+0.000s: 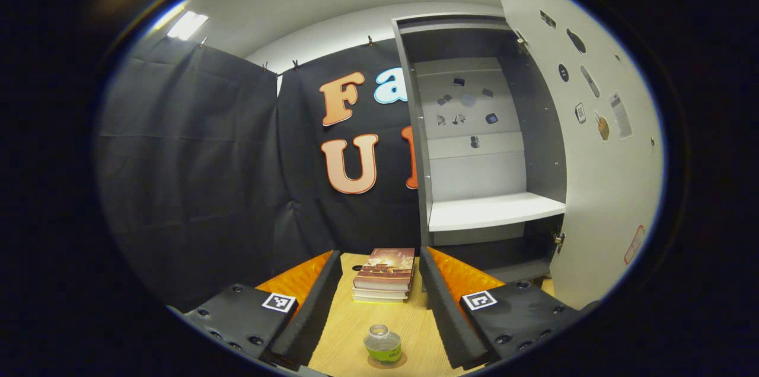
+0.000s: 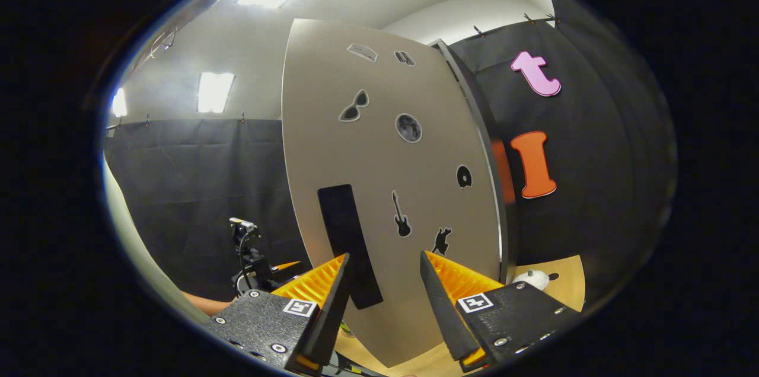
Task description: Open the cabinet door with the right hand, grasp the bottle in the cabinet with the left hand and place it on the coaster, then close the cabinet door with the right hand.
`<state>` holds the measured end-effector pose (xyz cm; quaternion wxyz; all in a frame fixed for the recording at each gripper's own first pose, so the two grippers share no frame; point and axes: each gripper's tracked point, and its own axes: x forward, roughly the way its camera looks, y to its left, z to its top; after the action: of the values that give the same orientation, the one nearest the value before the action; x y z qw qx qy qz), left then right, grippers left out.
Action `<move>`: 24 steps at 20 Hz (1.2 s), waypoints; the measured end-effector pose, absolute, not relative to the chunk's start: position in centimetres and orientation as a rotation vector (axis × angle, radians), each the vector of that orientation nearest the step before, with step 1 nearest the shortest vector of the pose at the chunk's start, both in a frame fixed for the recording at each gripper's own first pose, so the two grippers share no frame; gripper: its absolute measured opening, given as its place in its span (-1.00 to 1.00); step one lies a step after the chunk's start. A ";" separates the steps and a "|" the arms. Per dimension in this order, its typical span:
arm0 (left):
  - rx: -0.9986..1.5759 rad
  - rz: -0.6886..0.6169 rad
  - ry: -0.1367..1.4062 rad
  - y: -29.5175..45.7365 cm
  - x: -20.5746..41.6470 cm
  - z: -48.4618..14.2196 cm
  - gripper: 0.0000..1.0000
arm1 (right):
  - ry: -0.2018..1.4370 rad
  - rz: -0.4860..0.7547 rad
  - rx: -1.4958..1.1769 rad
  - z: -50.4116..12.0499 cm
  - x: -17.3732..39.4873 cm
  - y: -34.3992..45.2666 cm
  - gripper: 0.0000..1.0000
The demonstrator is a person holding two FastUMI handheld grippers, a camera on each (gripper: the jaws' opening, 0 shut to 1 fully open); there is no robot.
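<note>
Your left hand-held gripper (image 1: 379, 300) is wide open and holds nothing. Below it, the small clear plastic bottle with the green label (image 1: 382, 344) already stands on the round brown coaster (image 1: 386, 361) on the light wooden surface (image 1: 350, 323). A stack of books (image 1: 384, 276) lies just behind it, so mind that edge. The tall grey cabinet (image 1: 474, 128) is open and its white shelf (image 1: 495, 211) is bare. Only the closing looks left. Your right hand-held gripper (image 2: 384, 294) is open too, with the black handle (image 2: 348, 243) of the grey cabinet door (image 2: 385, 187) near its left finger. There is room to swing the door.
</note>
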<state>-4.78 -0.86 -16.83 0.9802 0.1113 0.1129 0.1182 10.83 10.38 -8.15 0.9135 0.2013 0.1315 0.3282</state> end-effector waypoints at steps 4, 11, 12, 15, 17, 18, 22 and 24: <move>0.213 0.202 0.208 1.2 -2.2 -16.3 0.72 | 0.281 0.663 0.395 -8.2 11.2 12.1 0.48; 0.175 0.162 0.217 4.7 0.1 -16.8 0.70 | 0.271 0.653 0.409 -7.8 12.0 14.1 0.53; 0.180 0.162 0.219 5.1 0.0 -16.7 0.72 | 0.263 0.656 0.420 -7.2 12.3 14.8 0.53; 0.183 0.175 0.217 7.1 -0.1 -16.8 0.74 | 0.248 0.641 0.400 -6.9 14.0 16.1 0.75; 0.178 0.192 0.210 8.9 -0.2 -16.5 0.72 | 0.262 0.619 0.368 -7.5 14.9 16.5 0.60; 0.173 0.204 0.210 9.9 -0.4 -16.6 0.73 | 0.274 0.615 0.362 -7.8 14.8 16.7 0.60; 0.161 0.262 0.222 13.9 -0.9 -16.9 0.74 | 0.309 0.592 0.340 -9.0 15.6 18.0 0.64; 0.169 0.284 0.216 15.5 -0.8 -16.7 0.73 | 0.321 0.589 0.325 -9.2 15.9 18.8 0.64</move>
<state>-0.79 15.46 -16.70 0.9806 0.0838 0.1074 0.1409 15.88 18.81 -9.17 0.9314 0.1585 0.1569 0.2877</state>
